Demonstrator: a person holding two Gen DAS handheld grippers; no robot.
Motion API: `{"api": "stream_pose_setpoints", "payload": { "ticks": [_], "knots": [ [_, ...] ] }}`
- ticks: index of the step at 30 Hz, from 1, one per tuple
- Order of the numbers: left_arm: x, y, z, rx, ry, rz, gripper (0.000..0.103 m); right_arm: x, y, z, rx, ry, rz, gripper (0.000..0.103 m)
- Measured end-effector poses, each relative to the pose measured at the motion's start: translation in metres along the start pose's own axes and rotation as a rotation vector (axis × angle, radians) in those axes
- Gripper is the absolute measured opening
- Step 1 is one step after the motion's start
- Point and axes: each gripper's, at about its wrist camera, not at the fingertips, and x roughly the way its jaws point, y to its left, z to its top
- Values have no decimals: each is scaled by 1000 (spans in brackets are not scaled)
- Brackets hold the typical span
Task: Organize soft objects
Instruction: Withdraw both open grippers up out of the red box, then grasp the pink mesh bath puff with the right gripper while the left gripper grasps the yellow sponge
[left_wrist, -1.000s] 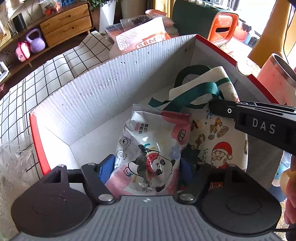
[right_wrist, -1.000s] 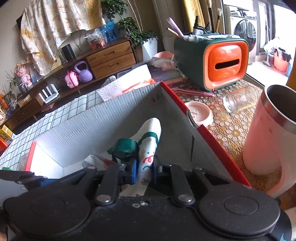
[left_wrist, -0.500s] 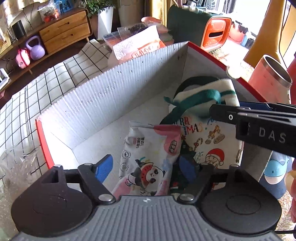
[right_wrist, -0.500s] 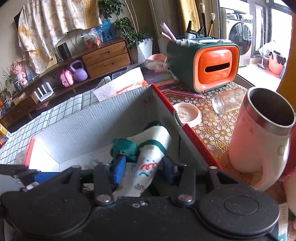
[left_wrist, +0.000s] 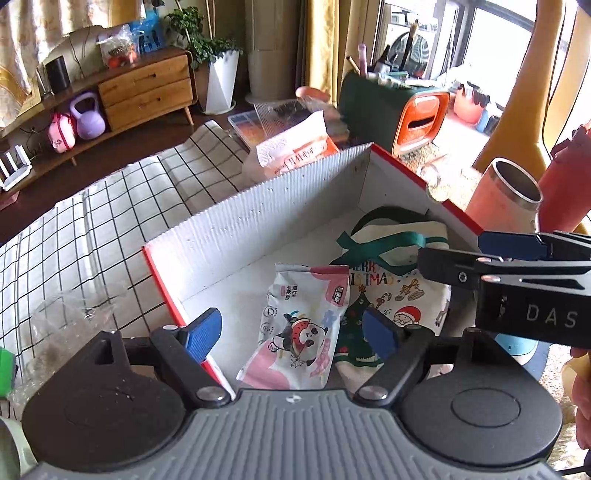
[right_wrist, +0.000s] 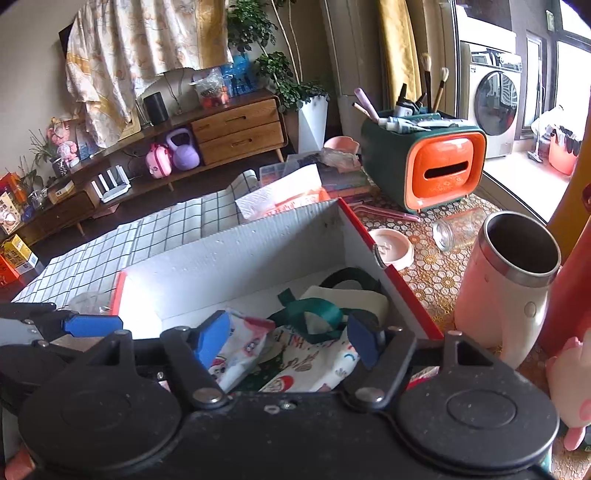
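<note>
A white corrugated box (left_wrist: 258, 221) with a red rim holds two soft things. A panda-print wipes pack (left_wrist: 299, 328) lies on its floor. Beside it on the right lies a Christmas tote bag (left_wrist: 399, 295) with green straps. My left gripper (left_wrist: 291, 336) hovers open above the pack, its blue pads clear of it. My right gripper (right_wrist: 289, 339) hangs over the tote bag (right_wrist: 314, 354) with its jaws opening and the pads off the cloth. Each gripper also shows at the edge of the other's view.
A pink steel cup (right_wrist: 509, 280) stands just right of the box, with a pink plush toy (right_wrist: 569, 373) near it. Beyond are a pink dish (right_wrist: 391, 247), a tipped glass jar (right_wrist: 454, 230) and a green-and-orange organiser (right_wrist: 424, 162). A checked cloth (left_wrist: 92, 229) and clear plastic (left_wrist: 62, 332) lie left.
Both grippers rose out of the box. The left pads drew away from the wipes pack. The right gripper let go of the tote bag, which slumped flat, and its jaws widened.
</note>
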Motion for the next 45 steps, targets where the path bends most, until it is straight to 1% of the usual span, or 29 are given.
{"api": "stream_pose_setpoints", "payload": {
  "ticks": [5, 7, 10, 17, 25, 29, 32, 34, 35, 40, 45],
  "knots": [
    [-30, 7, -10, -6, -32, -3, 83, -20, 18, -3, -20, -10, 14, 77],
    [-39, 11, -16, -10, -40, 0, 83, -28, 24, -5, -24, -18, 16, 82],
    [-51, 19, -27, -36, -40, -9, 83, -39, 36, -11, -37, -31, 17, 84],
    [-87, 39, -51, -57, -74, -14, 83, -67, 61, -21, -61, -53, 66, 90],
    [-122, 61, -82, -49, -108, -11, 85, -92, 90, -37, -117, -76, 101, 98],
    [-140, 70, -98, -31, -125, -14, 85, -102, 101, -47, -142, -80, 126, 99],
    [-153, 77, -111, -32, -138, -11, 90, -111, 108, -55, -157, -84, 159, 99],
    [-160, 84, -120, -50, -151, -24, 98, -117, 115, -62, -172, -91, 170, 99],
    [-164, 88, -125, -61, -158, -31, 99, -119, 117, -65, -178, -93, 177, 99],
    [-176, 102, -148, -91, -178, -30, 102, -124, 127, -84, -199, -85, 201, 99],
    [-181, 117, -176, -141, -176, -19, 103, -124, 142, -106, -249, -76, 216, 100]
  ]
}}
